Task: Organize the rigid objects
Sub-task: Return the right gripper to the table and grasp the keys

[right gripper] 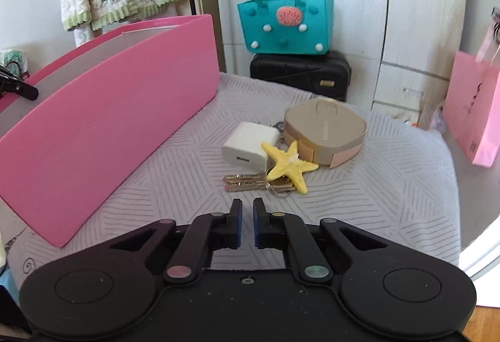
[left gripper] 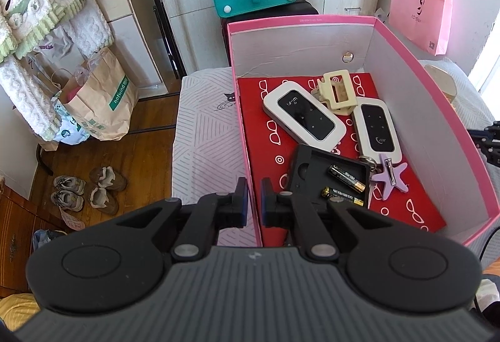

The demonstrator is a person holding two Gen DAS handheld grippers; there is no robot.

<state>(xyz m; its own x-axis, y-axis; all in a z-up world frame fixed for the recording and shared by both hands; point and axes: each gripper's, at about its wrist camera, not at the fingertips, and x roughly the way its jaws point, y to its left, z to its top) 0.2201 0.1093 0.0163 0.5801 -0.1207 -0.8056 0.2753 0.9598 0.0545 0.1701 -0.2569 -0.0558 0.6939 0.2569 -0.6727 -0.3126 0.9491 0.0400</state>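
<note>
We are holding the left gripper (left gripper: 254, 201) over the near wall of the pink box (left gripper: 437, 85), jaws nearly closed, a narrow gap between them, gripping nothing. Our right gripper (right gripper: 247, 221), likewise narrowed and empty, is pointing at the keys (right gripper: 247, 182) at twelve o'clock, the yellow starfish (right gripper: 289, 165) touching them.

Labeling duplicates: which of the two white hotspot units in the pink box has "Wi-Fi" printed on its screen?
The left Wi-Fi hotspot, lying diagonally beside the beige hair clip. The right hotspot shows only a small logo and sits by the purple starfish.
</note>
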